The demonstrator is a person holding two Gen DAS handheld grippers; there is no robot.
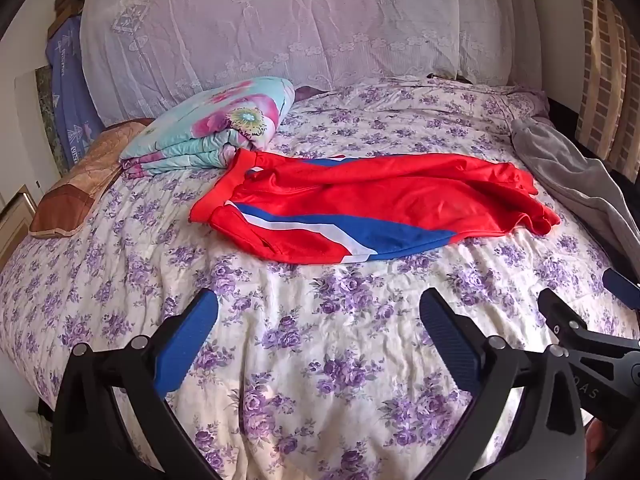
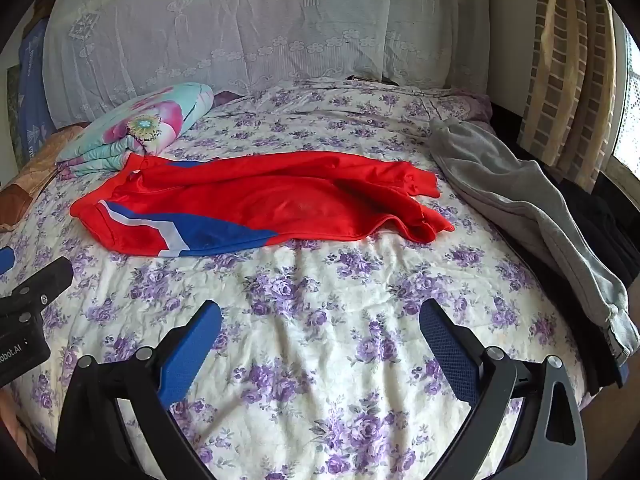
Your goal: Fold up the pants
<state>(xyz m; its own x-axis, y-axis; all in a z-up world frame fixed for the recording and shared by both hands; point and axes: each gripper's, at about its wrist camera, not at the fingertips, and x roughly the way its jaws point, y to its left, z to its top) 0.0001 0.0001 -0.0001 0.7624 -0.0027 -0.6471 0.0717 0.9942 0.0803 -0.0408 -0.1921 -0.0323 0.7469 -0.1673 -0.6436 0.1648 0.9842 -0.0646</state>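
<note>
One pair of red pants (image 1: 372, 200) lay unfolded and rumpled across the middle of the bed (image 1: 320, 340), the waistband toward the left and the leg ends bunched toward the right. A blue and white stripe ran diagonally over the near leg. In the right wrist view the same pants (image 2: 260, 196) sat beyond both grippers, well apart from them.

Two grippers were in view. The left gripper (image 1: 318, 332) hovered over the flowered sheet with its jaws spread wide and nothing between them. The right gripper (image 2: 320, 340) was likewise wide open and empty above the sheet, near the front edge of the bed. Each had two blue finger pads (image 1: 188, 340).

One folded quilt (image 1: 212, 128) with pink flowers on pale blue rested at the far left, its near edge touching the waistband. One brown pillow (image 1: 80, 184) lay just beside it on the left. One grey garment (image 2: 532, 216) stretched along the right side of the bed, apart from the pants. One white lace cloth (image 1: 296, 20) covered the headboard, and one striped curtain (image 2: 568, 80) hung at the right.

Readable writing was scant: the letters "obot.AI" on the body of the left gripper as seen at the left edge of the right wrist view, and "OAS" on the right gripper's body in the left wrist view
</note>
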